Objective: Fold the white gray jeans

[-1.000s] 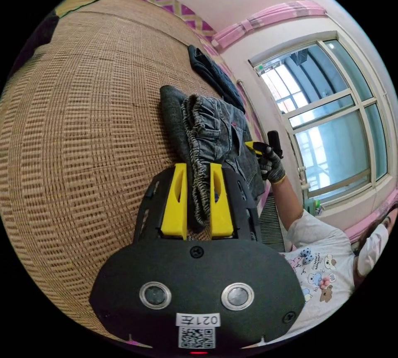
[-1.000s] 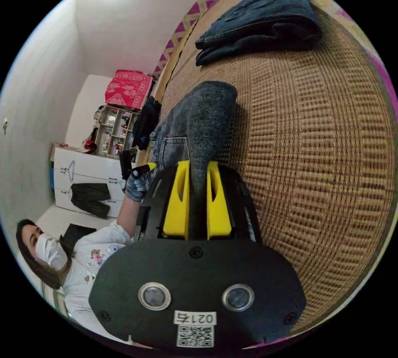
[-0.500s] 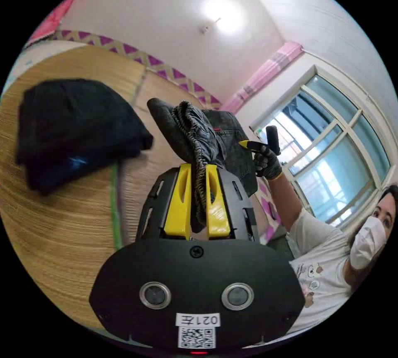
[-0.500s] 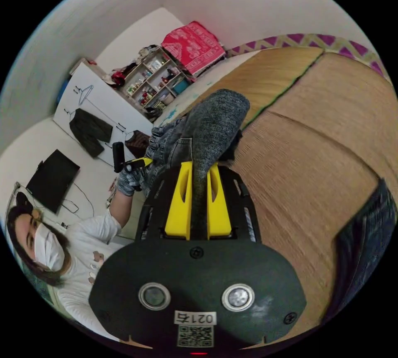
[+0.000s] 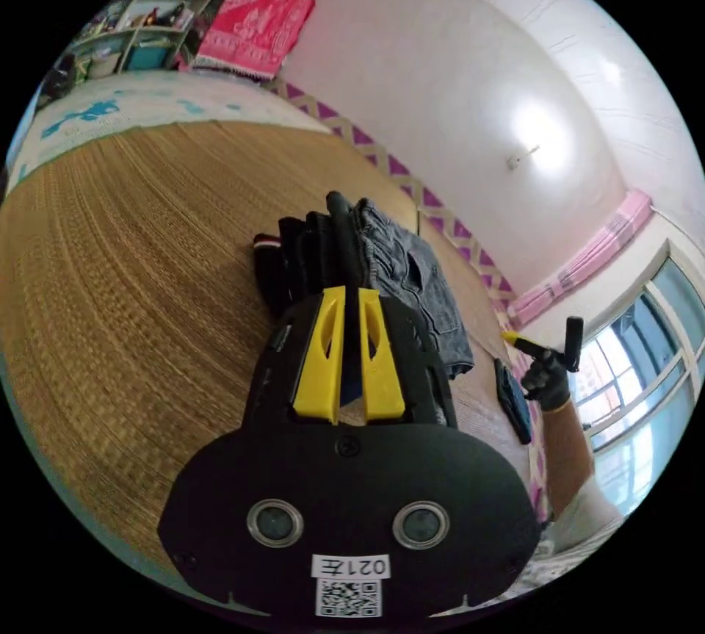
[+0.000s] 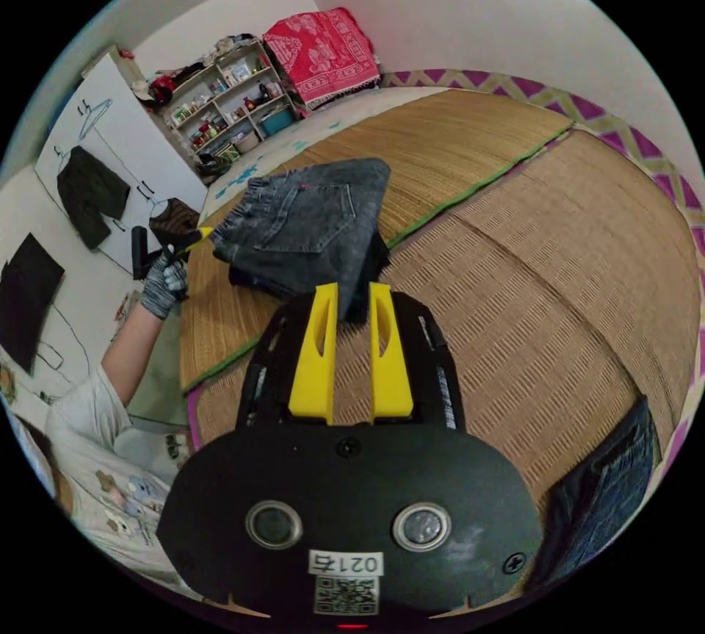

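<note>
1. Left gripper now hangs released just behind the folded gray jeans (half a second ago it clamped the waistband).
2. Right gripper has also let go; jaws parted at the jeans' edge.
3. Jeans rest on a dark clothes stack on the woven mat; fold looks complete.

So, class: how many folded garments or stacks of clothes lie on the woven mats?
2. The gray jeans sit atop a dark pile near the mats' seam, just ahead of the right claw; dark blue jeans lie at the mat's edge. More may be hidden.
</note>
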The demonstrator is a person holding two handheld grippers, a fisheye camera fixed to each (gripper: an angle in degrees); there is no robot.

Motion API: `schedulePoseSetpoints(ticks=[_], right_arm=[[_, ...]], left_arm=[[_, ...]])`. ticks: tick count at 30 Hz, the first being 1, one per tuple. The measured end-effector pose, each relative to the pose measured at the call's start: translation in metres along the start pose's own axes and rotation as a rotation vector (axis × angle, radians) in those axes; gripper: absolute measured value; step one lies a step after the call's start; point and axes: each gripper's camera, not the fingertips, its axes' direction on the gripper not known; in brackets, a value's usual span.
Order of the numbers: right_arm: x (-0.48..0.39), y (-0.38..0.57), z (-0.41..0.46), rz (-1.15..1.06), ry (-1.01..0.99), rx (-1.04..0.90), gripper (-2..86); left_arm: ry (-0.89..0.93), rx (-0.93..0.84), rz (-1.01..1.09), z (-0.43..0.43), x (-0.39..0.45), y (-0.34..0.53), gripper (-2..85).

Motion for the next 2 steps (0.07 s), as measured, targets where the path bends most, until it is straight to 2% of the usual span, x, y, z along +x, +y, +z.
schedulePoseSetpoints(ticks=[2], right_arm=[[0.012,0.055,-0.030,0.018,0.092,0.018,7.7]], left_arm=[[-0.012,0.022,0.119,-0.013,0.030,0.021,-0.3]])
